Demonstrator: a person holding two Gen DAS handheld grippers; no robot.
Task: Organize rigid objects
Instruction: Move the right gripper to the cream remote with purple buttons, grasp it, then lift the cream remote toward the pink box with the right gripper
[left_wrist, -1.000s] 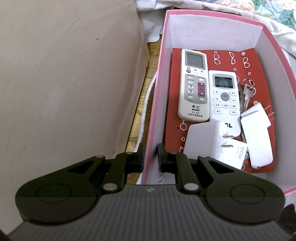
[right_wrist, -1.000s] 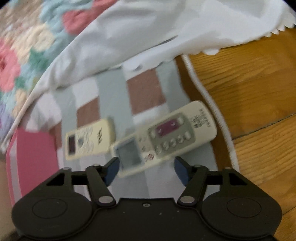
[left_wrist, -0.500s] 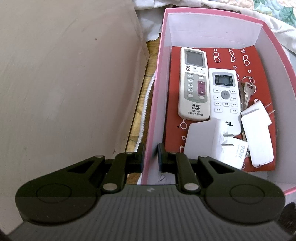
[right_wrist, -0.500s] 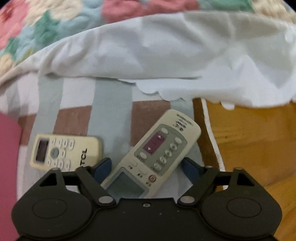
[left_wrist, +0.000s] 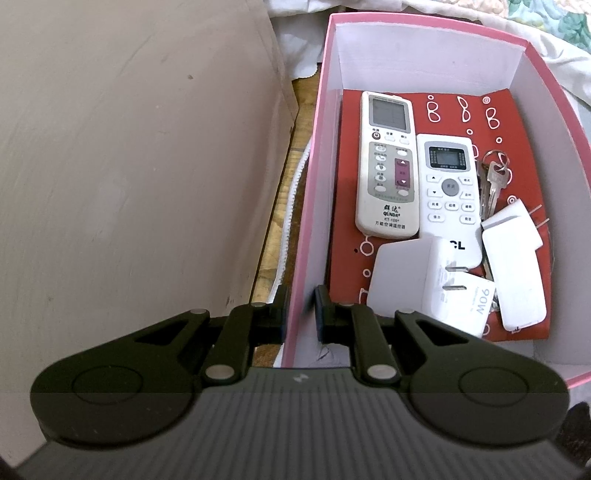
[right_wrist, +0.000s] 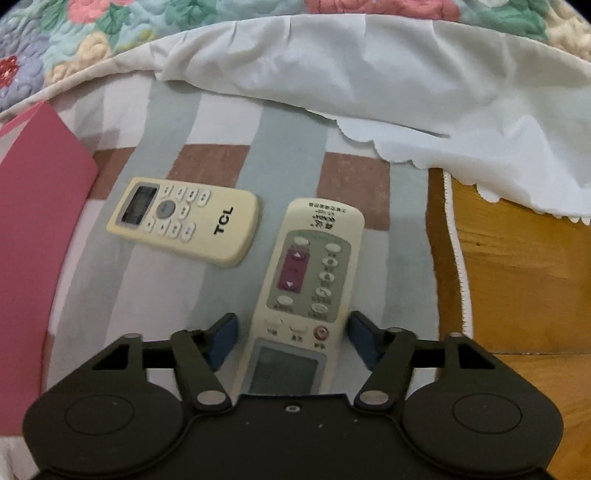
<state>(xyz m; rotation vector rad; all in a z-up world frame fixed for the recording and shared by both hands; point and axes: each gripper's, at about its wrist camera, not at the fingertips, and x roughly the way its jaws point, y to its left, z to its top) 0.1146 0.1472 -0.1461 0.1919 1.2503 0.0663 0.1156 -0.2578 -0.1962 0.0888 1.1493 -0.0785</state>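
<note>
- Bedspread (right_wrist: 424, 85): white, soft, creased cloth with a scalloped hem, over a quilted floral cover; draped close behind the work area, likely to snag a lifted item.
- Mat (right_wrist: 288, 147): flat striped fabric in grey, white and brown, corded white edge, laid on glossy wooden floor (right_wrist: 524, 266); yielding surface, so a downward push may sink rather than seat the fingers.
- Pink box (left_wrist: 314, 192): thin rigid cardboard, white inside, red printed liner; side wall pinched in the clenched left gripper (left_wrist: 300, 308); risk of buckling or tipping if pulled while loaded.
- Box contents: two hard plastic remotes, white boxy charger (left_wrist: 424, 280), smaller white plug (left_wrist: 513, 266), metal keys (left_wrist: 495, 177); crowded floor, so a new long item may land askew on top.
- Long remote (right_wrist: 310, 280): yellowed, smooth, slim plastic bar with rubber buttons, lying flat on the mat between the blue pads (right_wrist: 221, 338) of the right gripper (right_wrist: 291, 339).
- Right gripper released, gaps visible on both sides; screen end straddled, far from the middle, so a lift may droop or slip from the slick sides.
- Short remote (right_wrist: 184, 221): cream, rounded, marked TCL, just beside on the mat near the box; possible nudge from the left-hand finger on closing.
</note>
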